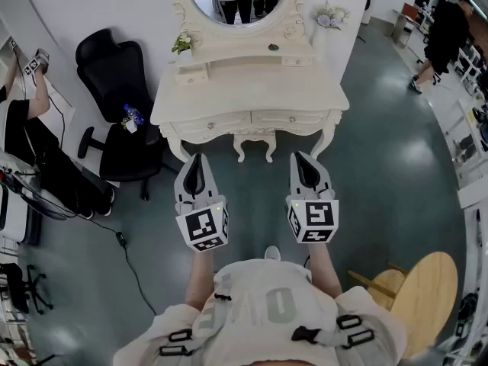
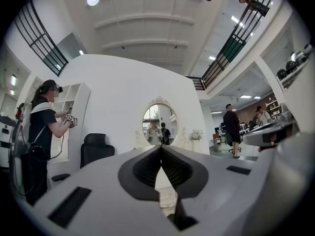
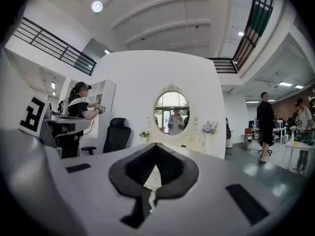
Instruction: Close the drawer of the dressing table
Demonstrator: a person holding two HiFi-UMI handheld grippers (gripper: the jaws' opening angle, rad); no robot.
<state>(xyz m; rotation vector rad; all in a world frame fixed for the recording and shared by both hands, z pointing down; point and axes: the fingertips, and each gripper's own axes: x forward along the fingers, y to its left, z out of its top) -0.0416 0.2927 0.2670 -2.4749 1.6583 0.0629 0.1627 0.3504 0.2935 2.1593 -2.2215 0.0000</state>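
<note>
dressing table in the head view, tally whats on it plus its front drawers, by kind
flower bunches: 2
round mirror: 1
small dark item on the shelf: 1
front drawers: 2
total: 6

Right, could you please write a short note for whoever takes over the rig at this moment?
Grippers: the left gripper is shut and empty, held short of the dressing table; the right gripper likewise.
Drawers: the left-hand drawer and right-hand drawer both look flush, neither pulled out.
Done: the closing, it seems.
Left: check them up close.
</note>
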